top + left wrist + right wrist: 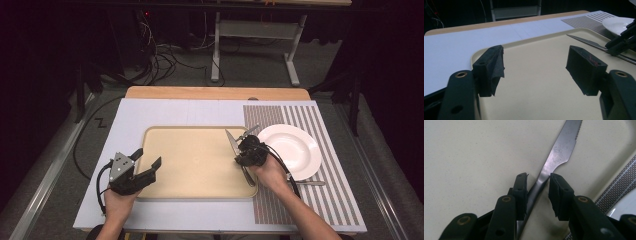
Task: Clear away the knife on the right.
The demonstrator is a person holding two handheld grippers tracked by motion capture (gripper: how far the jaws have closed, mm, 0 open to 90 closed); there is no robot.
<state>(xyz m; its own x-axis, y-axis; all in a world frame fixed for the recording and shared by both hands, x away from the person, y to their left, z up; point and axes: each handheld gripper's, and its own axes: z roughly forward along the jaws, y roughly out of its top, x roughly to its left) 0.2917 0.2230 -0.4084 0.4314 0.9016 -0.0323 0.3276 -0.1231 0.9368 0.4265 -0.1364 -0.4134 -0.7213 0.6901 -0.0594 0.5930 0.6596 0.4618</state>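
Knife (554,157) lies on the tray (195,165) near its 3 o'clock edge, blade toward 12. Right gripper (537,186) straddles its neck, jaws narrow; whether the pads press on it I cannot tell. Left gripper (149,159) hovers at the tray's 9 o'clock edge, jaws wide, nothing between them. Plate (295,150) sits on the striped mat (325,190), at 3 o'clock from the tray.

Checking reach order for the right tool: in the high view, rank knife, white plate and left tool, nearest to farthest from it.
1. knife: between the right tool's jaws, on the tray's right side.
2. white plate: just right of it, on the striped mat.
3. left tool: far across the tray, at its left edge.
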